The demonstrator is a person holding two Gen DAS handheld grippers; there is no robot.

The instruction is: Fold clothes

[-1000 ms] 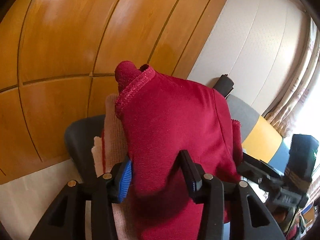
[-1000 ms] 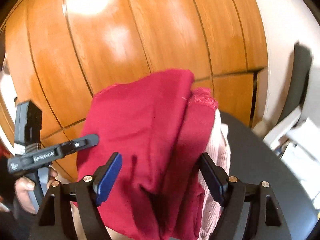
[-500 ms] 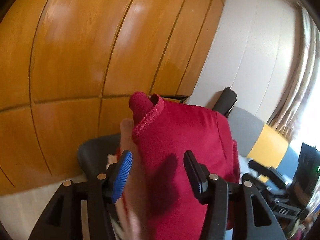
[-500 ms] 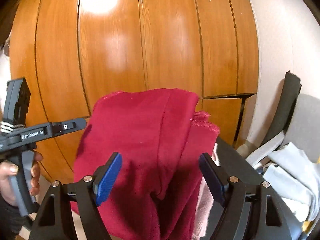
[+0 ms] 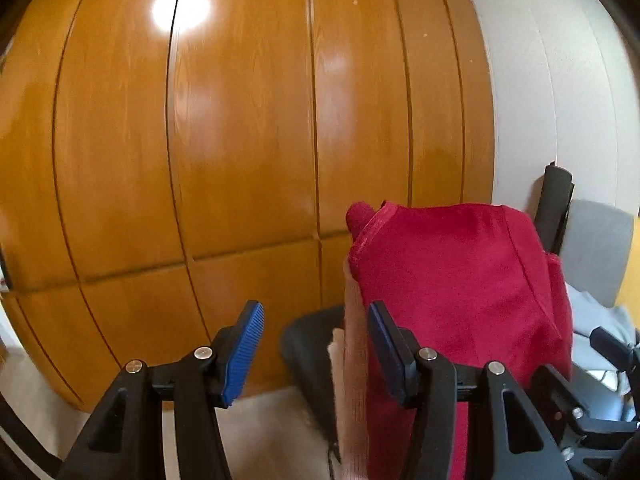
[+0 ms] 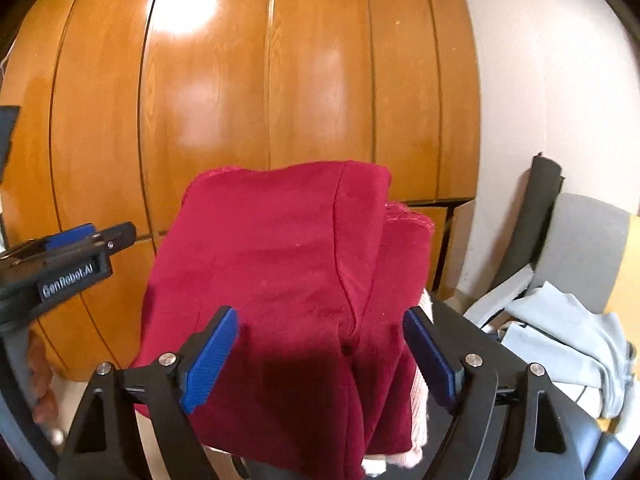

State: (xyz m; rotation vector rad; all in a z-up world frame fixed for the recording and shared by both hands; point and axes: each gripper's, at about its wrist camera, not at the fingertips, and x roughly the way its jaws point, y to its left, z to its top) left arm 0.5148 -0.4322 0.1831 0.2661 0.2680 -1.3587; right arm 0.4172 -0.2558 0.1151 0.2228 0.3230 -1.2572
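A folded dark red garment lies on top of a pink knit garment, both resting on a black chair seat. My right gripper is open, its blue pads on either side of the red stack without gripping it. My left gripper is open and empty; the red garment lies to the right of it, behind its right finger, with the pink edge between the jaws. The left gripper also shows at the left edge of the right wrist view.
Orange wooden wall panels fill the background, with a white wall on the right. A grey chair holding pale blue-grey clothes stands at the right. A dark rolled object leans against the wall.
Both grippers have pulled back and tilted up from the red stack. The left gripper has shifted left, so the red garment now sits off to its right. Both jaws have stayed open.
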